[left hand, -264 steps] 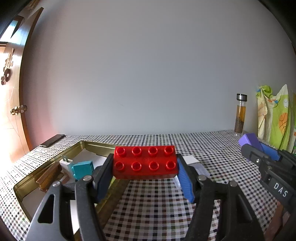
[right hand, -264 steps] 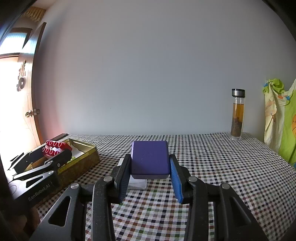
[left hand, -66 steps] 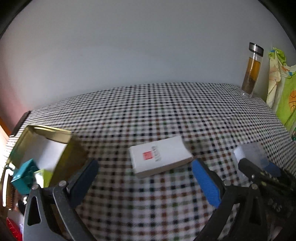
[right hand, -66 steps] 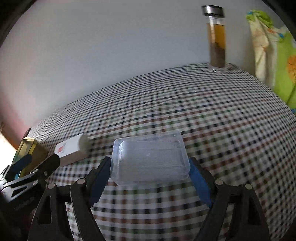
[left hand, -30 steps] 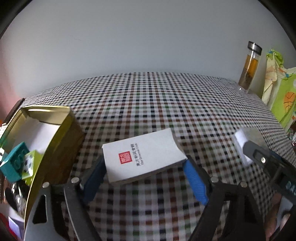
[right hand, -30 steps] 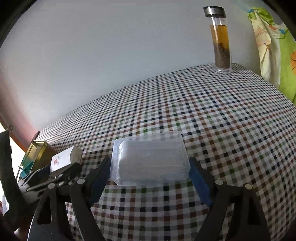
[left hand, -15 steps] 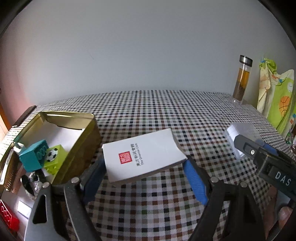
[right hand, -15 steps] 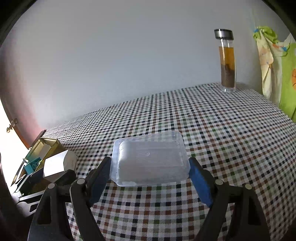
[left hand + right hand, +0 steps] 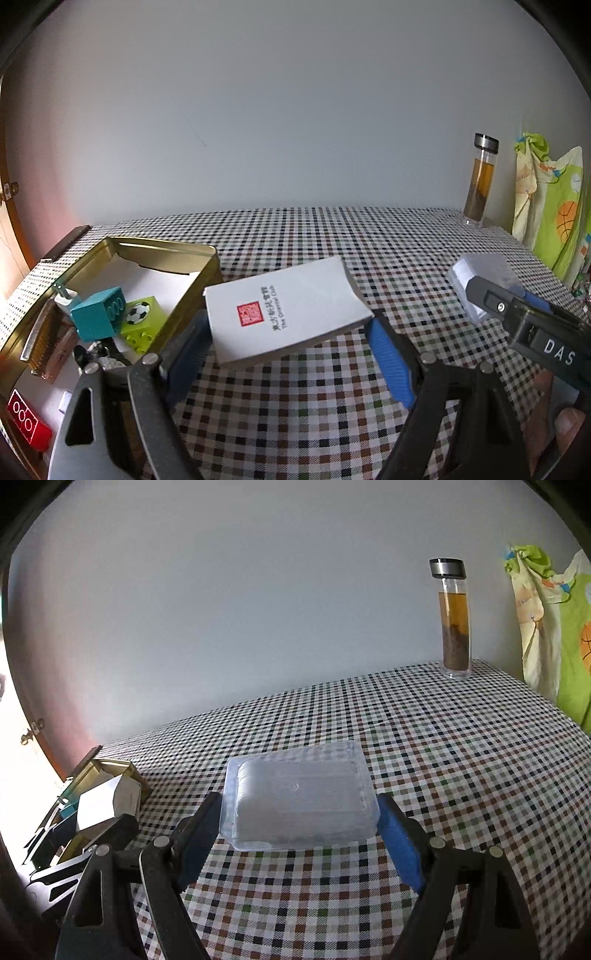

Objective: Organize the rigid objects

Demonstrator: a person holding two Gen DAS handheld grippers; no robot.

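The checked surface (image 9: 332, 406) ran back to a plain wall, with a tall glass bottle (image 9: 453, 620) standing at its far right corner. At the left edge lay the open gold tin (image 9: 173, 254), already holding a teal brick (image 9: 96, 314), a lime block with a football print (image 9: 142, 319) and a red brick (image 9: 24, 421) near its front end.

The right tool (image 9: 299, 834) was clamped on a clear plastic box (image 9: 299, 797), one pad against each short end, the box apparently carried above the cloth. The left tool (image 9: 291, 354) was clamped on a white card box (image 9: 284, 314) with a red seal, tilted, held just to the right of the tin's near wall.

By my reading, both hands were in the carry step, bringing the last loose things to the tin. The white box looked due to go in first: it would need swinging left over the rim and lowering onto a free patch behind the bricks before the pads part. The clear box is wide, so it may need space saved for it.
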